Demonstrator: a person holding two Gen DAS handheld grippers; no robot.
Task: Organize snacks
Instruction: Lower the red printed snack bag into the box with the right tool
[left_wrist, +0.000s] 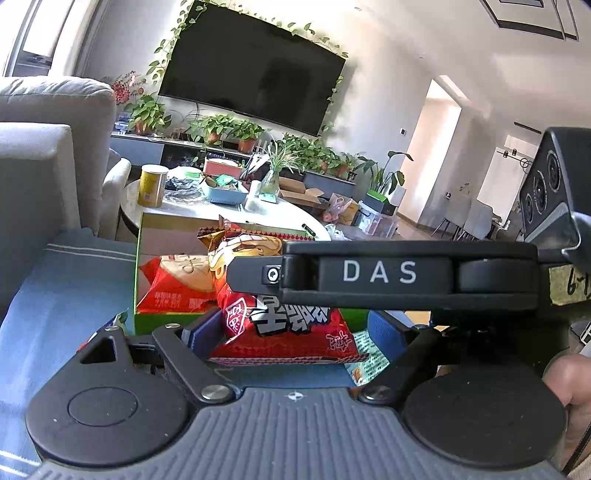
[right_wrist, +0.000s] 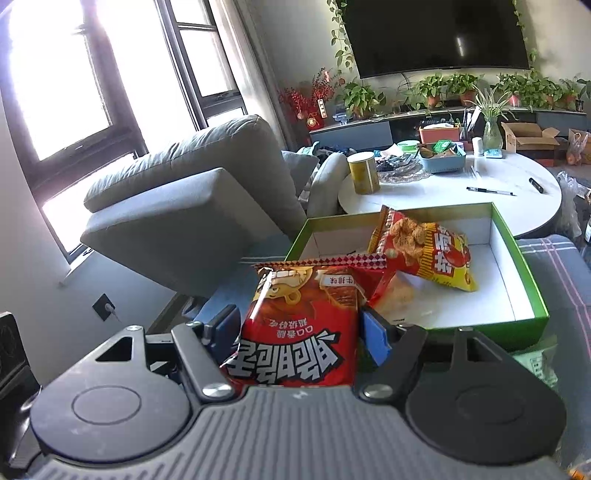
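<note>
While left claw (left_wrist: 292, 329) and right claw (right_wrist: 300, 329) both pinch the red snack bag (left_wrist: 295, 317), green box (right_wrist: 480, 335) just beyond.

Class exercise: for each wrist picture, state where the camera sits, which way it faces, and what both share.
Left wrist: on the left gripper, facing the TV wall over the red snack bag and green box; the right gripper and a hand show.
Right wrist: on the right gripper, facing sofa and window; only its own fingers show.
Shared: the bag, box, round table.

The green box (right_wrist: 532, 291) is bare on its right half; snack bags (right_wrist: 424, 251) crowd its left.
</note>
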